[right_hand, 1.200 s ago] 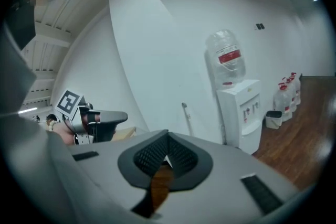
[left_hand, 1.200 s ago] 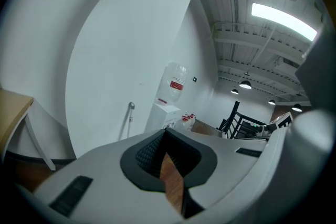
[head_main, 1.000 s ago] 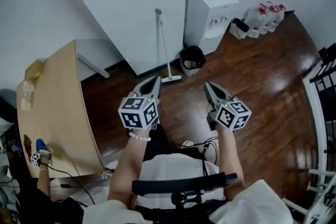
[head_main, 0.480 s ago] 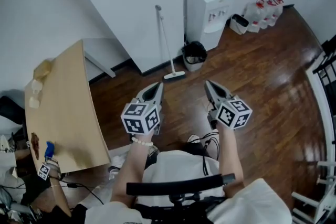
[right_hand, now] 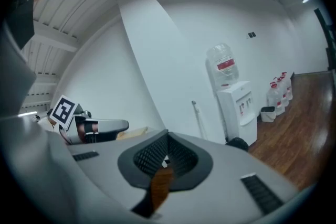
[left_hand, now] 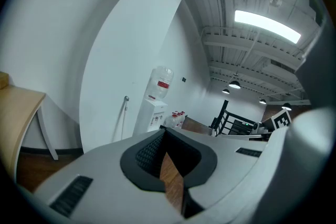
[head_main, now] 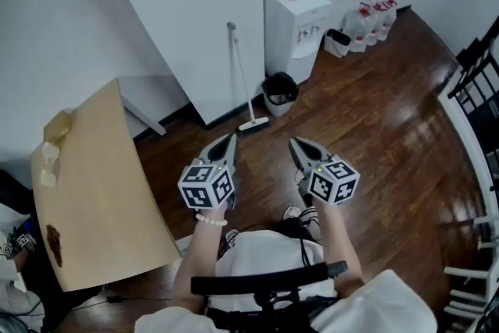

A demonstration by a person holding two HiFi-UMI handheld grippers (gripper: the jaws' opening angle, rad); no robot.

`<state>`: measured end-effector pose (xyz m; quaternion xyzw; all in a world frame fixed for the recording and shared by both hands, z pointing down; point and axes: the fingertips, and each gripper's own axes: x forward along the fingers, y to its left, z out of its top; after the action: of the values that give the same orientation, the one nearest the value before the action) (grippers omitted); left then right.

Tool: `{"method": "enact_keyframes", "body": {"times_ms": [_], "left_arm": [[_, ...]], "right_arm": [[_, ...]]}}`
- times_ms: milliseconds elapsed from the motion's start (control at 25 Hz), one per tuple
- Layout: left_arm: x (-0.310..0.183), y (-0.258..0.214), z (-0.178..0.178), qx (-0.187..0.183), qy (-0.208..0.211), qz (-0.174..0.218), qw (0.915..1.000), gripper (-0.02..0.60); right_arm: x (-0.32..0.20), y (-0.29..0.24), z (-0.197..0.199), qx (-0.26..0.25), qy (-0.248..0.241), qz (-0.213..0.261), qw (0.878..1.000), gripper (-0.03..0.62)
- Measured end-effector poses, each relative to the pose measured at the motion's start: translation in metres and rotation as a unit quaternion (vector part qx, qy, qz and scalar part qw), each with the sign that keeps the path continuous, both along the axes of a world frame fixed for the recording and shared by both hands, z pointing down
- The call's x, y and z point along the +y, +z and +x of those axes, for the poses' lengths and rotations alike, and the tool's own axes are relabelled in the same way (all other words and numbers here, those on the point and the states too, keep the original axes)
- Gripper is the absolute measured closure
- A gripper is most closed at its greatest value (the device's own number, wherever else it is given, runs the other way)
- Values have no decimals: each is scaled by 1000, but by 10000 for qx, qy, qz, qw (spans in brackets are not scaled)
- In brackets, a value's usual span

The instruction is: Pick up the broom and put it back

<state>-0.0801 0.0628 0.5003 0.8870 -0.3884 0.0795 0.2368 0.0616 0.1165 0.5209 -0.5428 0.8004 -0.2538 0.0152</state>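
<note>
- Head view: left gripper (head_main: 230, 139) and right gripper (head_main: 294, 143) are side by side above the wooden floor (head_main: 374, 113), both aimed at the far wall. Each has its jaws pressed together to a point, with nothing in them.
- Head view: broom (head_main: 241, 78) stands at the floor's far edge, with its handle leaning on the white wall (head_main: 187, 4). Its head is on the floor just beside the black bin (head_main: 277, 107) (well apart from both grippers). Water dispenser (head_main: 295, 27) is right of the bin; wooden table (head_main: 93, 191) is at the floor's left edge.
- Left gripper view: jaws meet at the tips and are empty; floor shows through the hollow behind them. Broom (left_hand: 124, 115) is beyond, against the wall, left of the dispenser.
- Right gripper view: jaws closed and empty. Broom handle (right_hand: 198, 118) is upright on the wall, just left of the dispenser.
</note>
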Motion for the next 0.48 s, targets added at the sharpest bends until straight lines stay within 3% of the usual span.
{"method": "enact_keyframes", "body": {"times_ms": [200,480], "left_arm": [[3,5,-20,99,66,-46,9999,588],[8,7,-21,155,236,-47,9996,588]], "right_arm": [[11,6,-16,494,205,-151,9985,589],[20,8,-15,562,444,-264,9971,589]]}}
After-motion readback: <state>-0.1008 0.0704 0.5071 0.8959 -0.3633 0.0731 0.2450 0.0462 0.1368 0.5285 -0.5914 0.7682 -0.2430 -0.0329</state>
